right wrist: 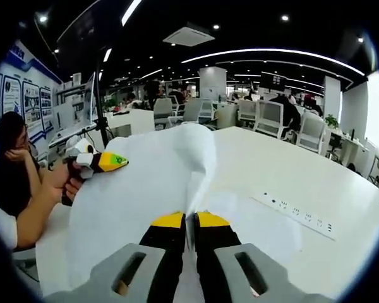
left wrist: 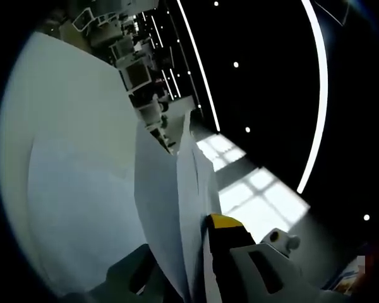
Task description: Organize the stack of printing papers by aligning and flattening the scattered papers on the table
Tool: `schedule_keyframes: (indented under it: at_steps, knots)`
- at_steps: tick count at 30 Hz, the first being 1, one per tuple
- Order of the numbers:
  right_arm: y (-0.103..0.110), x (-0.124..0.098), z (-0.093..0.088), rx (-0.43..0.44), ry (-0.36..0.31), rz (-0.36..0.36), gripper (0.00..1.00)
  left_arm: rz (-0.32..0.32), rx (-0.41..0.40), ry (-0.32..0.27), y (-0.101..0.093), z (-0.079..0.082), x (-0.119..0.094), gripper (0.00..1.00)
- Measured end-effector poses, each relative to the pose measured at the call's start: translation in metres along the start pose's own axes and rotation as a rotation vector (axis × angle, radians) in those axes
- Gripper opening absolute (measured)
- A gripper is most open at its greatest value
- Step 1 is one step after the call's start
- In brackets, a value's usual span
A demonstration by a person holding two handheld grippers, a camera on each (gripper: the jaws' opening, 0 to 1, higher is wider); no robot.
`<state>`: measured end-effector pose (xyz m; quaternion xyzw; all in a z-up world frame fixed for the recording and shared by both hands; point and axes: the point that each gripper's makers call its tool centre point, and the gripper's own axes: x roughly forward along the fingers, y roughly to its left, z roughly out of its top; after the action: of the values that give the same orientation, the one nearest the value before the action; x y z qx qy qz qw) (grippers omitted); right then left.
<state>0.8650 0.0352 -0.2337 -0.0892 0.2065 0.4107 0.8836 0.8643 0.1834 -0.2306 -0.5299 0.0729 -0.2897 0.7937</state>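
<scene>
A stack of white printing papers [right wrist: 145, 177] is lifted off the white table [right wrist: 341, 177] and bows upward between both grippers. My right gripper [right wrist: 190, 221] is shut on the near edge of the papers, its yellow-tipped jaws pressed together on the sheets. The left gripper [right wrist: 104, 161], held in a person's hand, pinches the far left edge. In the left gripper view the papers [left wrist: 167, 202] rise edge-on between the jaws of my left gripper [left wrist: 196, 243], which is shut on them. One yellow fingertip [left wrist: 225, 221] shows; the other jaw is mostly hidden behind the sheets.
A power socket strip [right wrist: 297, 214] is set into the table at the right. A person [right wrist: 12, 158] sits at the left. Office chairs [right wrist: 268, 117] and desks stand beyond the table's far edge. More bare table [left wrist: 69, 145] lies left of the papers.
</scene>
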Motion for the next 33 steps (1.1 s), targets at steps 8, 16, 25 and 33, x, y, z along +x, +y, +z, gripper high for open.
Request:
schedule_keyframes:
  at_steps: [8,16,25,33]
  knots:
    - [0.009,0.004,-0.001,-0.019,0.01,0.011,0.02,0.002,-0.002,-0.001,0.001,0.001,0.0,0.09]
    - [0.016,0.007,-0.001,-0.034,0.018,0.022,0.02,0.003,0.0,-0.002,-0.001,-0.002,-0.001,0.09]
    - [0.022,0.009,-0.001,-0.044,0.022,0.031,0.02,0.001,0.002,-0.002,-0.001,-0.001,0.0,0.09]
    - [0.027,0.011,-0.001,-0.05,0.025,0.041,0.02,0.001,0.002,-0.003,-0.001,-0.002,0.0,0.09]
